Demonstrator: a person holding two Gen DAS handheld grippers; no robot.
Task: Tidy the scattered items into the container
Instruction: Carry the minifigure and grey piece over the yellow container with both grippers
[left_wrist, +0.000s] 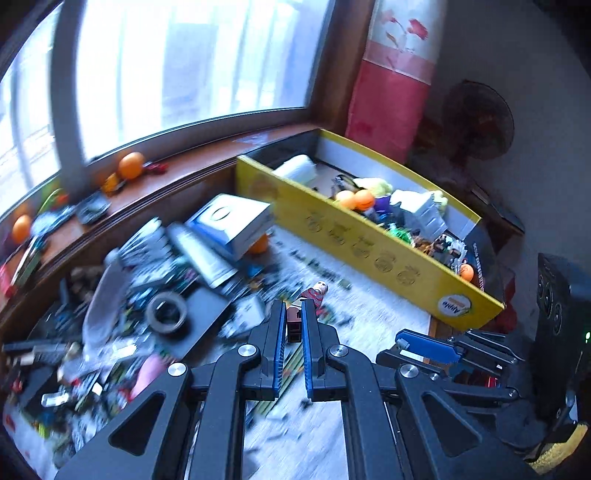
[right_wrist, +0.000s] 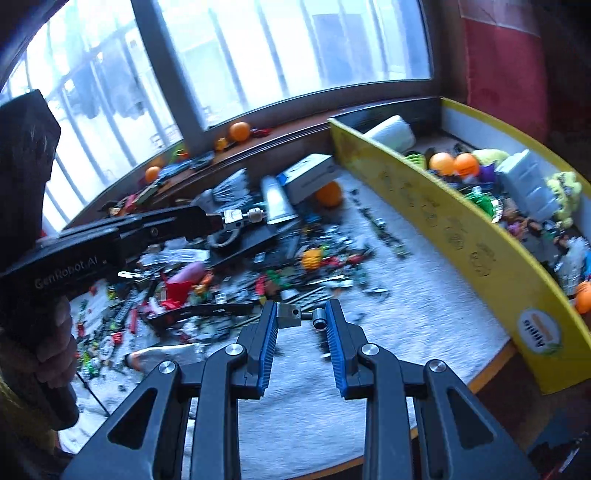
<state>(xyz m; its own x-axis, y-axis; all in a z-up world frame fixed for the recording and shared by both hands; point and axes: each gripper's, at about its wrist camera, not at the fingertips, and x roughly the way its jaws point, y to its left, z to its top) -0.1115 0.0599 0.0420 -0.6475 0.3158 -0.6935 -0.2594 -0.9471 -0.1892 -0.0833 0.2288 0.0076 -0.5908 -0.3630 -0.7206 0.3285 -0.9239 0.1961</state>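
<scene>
My left gripper (left_wrist: 291, 305) is shut on a small toy figure (left_wrist: 320, 290) with a red striped body; its head sticks out past the blue pads. In the right wrist view my right gripper (right_wrist: 301, 311) is shut on a small silver metal part (right_wrist: 290, 316) with a knob. Both hang over the white cloth, left of the long yellow box (left_wrist: 354, 240) (right_wrist: 454, 229). The box holds orange balls (right_wrist: 454, 163), a white roll and several toys. A heap of scattered small items (right_wrist: 280, 266) covers the cloth at the left. The right gripper's blue finger (left_wrist: 424, 346) shows beside my left one.
A hand holds the black left gripper body (right_wrist: 74, 254) at the left. A white box (left_wrist: 236, 221), a tape roll (left_wrist: 166, 312) and an orange ball (right_wrist: 328, 194) lie in the heap. The window sill (left_wrist: 177, 177) bears more balls. The table edge (right_wrist: 491, 365) runs in front of the yellow box.
</scene>
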